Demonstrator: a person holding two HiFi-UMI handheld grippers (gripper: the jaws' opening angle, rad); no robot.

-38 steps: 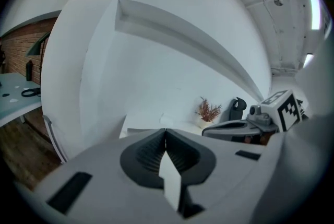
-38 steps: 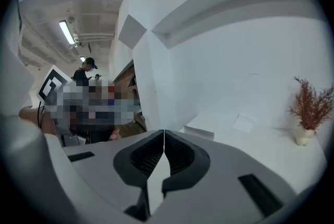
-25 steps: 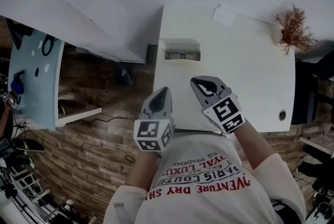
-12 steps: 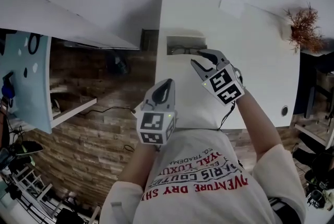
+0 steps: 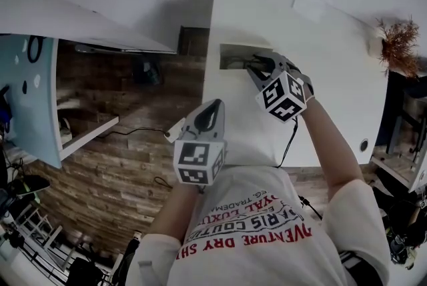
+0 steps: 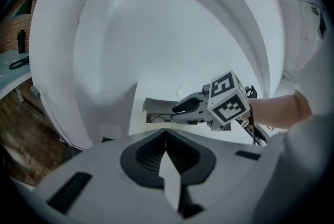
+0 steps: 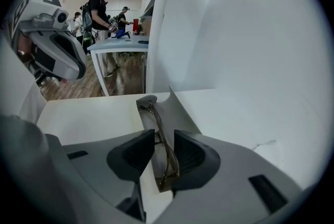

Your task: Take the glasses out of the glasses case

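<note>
A grey glasses case [image 5: 235, 51] lies open at the far left of the white table [image 5: 327, 98]. Thin metal-framed glasses [image 7: 153, 117] rest in it. My right gripper [image 5: 257, 68] reaches down into the case. Its jaws straddle the glasses frame with a gap on both sides and are closing; in the right gripper view [image 7: 163, 134] the pads do not press on the frame. My left gripper [image 5: 215, 105] hovers near the table's front left edge, well short of the case, its fingertips together and holding nothing. From the left gripper view the case [image 6: 156, 108] shows with the right gripper [image 6: 180, 109] over it.
A dried plant [image 5: 399, 45] stands at the table's far right, a white card [image 5: 313, 1] lies at the back, and a cable hole [image 5: 363, 143] sits near the front right. White wall panels rise behind the case. People stand at another table [image 7: 120, 43] in the background.
My right gripper has moved forward and down from the table's front to the case, and its jaws have come open around the glasses. The left gripper has dropped only slightly.
</note>
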